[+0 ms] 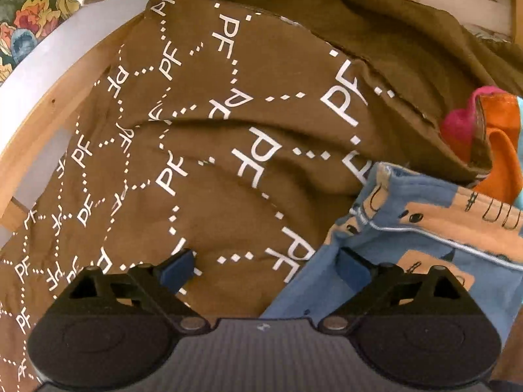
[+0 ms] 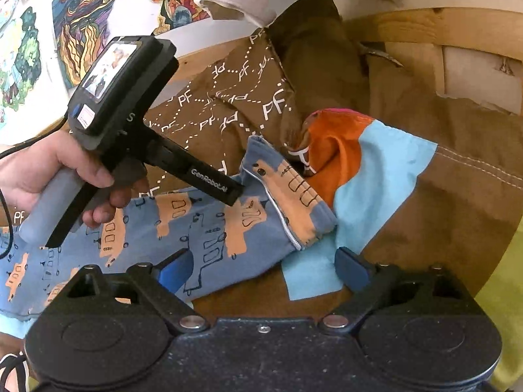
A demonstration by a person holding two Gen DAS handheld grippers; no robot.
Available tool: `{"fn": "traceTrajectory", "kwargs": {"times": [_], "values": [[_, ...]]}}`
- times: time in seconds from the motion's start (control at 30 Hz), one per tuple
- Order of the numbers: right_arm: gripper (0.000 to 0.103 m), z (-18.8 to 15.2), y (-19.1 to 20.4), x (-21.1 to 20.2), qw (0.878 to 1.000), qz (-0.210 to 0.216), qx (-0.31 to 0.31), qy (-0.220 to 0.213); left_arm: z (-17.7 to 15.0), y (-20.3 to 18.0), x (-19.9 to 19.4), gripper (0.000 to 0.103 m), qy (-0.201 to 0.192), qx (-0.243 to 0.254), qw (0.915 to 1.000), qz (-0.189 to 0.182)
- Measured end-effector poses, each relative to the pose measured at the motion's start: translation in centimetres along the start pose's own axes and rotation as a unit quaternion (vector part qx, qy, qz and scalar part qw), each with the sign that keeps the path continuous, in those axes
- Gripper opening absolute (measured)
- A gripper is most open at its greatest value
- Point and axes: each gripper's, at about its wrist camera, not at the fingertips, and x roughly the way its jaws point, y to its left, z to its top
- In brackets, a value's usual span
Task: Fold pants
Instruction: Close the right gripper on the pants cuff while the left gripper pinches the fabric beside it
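Left gripper (image 1: pixel 266 269) gapes empty over the brown PF-print pants (image 1: pixel 202 137) piled in a wooden crate (image 1: pixel 42 121); right gripper (image 2: pixel 263 269) likewise spread wide above blue printed pants (image 2: pixel 202 228).

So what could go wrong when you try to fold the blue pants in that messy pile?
1. The blue pants lie bunched on a brown PF cloth, so a tool might pinch both layers.
2. An orange and light-blue cloth touches the pants' waistband and could get dragged along.
3. The left tool and right tool are both open and close over the same pants, so they might bump.
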Motion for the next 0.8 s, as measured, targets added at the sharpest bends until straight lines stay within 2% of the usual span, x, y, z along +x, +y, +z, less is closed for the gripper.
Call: {"fn": "traceTrajectory", "kwargs": {"times": [0.23,0.4,0.5,0.57,0.67,0.73,0.8], "values": [[0.086,0.9,-1.4,1.0,0.999,0.012,0.048,-0.008,-0.2,-0.7,0.7,0.098,0.002,0.001,1.0,0.005],[0.084,1.1,-0.6,1.6,1.0,-0.01,0.026,0.001,0.7,-0.3,-0.3,0.093,0.01,0.0,0.9999,0.006],[0.084,1.0,-0.5,1.7,1.0,-0.01,0.029,-0.003,0.9,0.0,-1.5,0.091,-0.003,0.002,1.0,0.006],[0.082,1.1,-1.1,1.6,0.999,0.0,0.053,-0.009,0.9,0.9,-2.7,0.09,-0.023,-0.023,0.9994,-0.014],[0.07,1.2,-1.9,1.4,0.996,-0.002,0.083,-0.015,0.8,2.7,-4.0,0.09,-0.038,-0.085,0.9945,-0.048],[0.057,1.2,-2.2,1.4,0.996,-0.012,0.09,-0.016,0.9,3.6,-4.4,0.09,-0.033,-0.122,0.9897,-0.067],[0.047,1.2,-2.5,1.3,0.994,-0.017,0.104,-0.021,0.9,4.2,-4.4,0.082,-0.022,-0.149,0.9849,-0.086]]}}
